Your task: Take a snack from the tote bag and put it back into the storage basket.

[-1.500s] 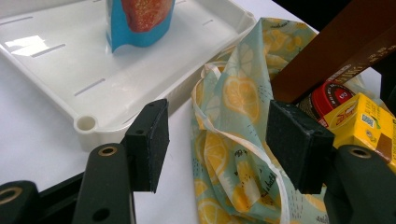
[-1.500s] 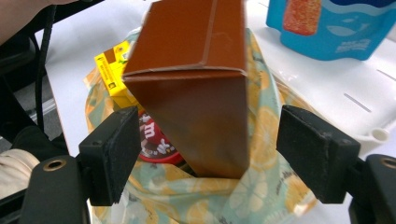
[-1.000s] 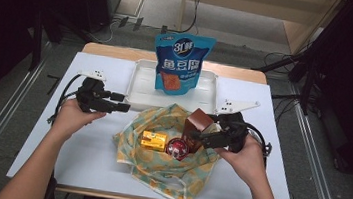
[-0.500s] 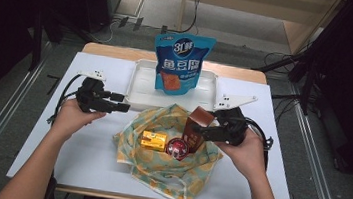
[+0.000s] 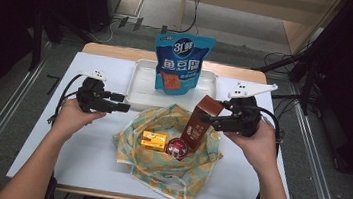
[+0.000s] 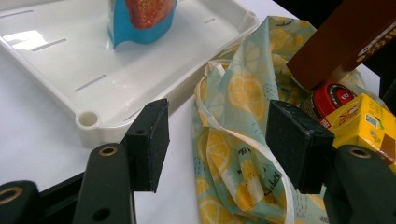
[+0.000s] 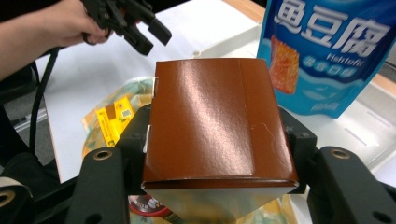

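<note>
R gripper (image 5: 211,119) is clamped on the brown carton (image 5: 199,122), jaws pressing both sides, holding it tilted just above the lemon-print cloth bag (image 5: 166,174), prob. lifting it clear for the white tray (image 5: 140,93) behind the bag. Yellow box (image 5: 153,140) & red-lid tin (image 5: 177,148) lie in the bag. L gripper (image 5: 123,102), jaws apart and empty, waits left of the bag, near its edge.

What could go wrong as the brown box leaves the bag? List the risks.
1. The right gripper holds the brown box tilted; it might slip and drop onto the red tin or yellow carton.
2. The blue pouch stands upright in the white tray; setting the box there could topple it.
</note>
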Tool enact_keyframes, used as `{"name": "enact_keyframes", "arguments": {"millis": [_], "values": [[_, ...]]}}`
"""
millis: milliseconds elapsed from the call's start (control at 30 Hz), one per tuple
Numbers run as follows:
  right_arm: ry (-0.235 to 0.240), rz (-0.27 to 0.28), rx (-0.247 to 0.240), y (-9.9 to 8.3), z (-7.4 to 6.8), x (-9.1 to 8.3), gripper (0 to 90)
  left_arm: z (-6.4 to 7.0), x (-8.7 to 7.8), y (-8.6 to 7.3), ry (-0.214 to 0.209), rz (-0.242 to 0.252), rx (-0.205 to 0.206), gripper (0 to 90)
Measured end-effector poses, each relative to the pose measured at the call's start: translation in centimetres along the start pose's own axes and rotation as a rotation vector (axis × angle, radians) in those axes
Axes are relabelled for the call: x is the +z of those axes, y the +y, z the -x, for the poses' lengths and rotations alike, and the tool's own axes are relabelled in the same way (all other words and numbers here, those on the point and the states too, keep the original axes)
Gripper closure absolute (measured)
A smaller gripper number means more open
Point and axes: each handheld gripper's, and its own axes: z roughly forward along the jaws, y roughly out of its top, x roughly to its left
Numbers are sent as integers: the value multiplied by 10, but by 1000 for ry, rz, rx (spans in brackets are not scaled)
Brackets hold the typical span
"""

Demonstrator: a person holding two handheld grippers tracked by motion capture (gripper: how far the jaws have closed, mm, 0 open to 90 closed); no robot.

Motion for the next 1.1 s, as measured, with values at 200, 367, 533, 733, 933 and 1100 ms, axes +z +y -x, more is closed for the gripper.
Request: {"name": "enact_keyframes", "arguments": {"millis": [200,367,533,733,933,1100], "values": [[21,12,-29,18,2,-11,436,0,1,0,-7,-2,-1,400],[8,15,-52,36,4,-22,436,1,2,0,-7,-3,0,400],[-16,31,-58,54,15,-32,436,2,4,0,-13,-5,1,400],[-55,32,-47,70,36,-33,436,2,5,-1,-17,-6,6,400],[-97,4,-42,77,55,-16,437,1,4,-1,-26,-4,6,398],[-98,-38,-39,77,66,10,436,0,4,-1,-29,-4,4,399]]}}
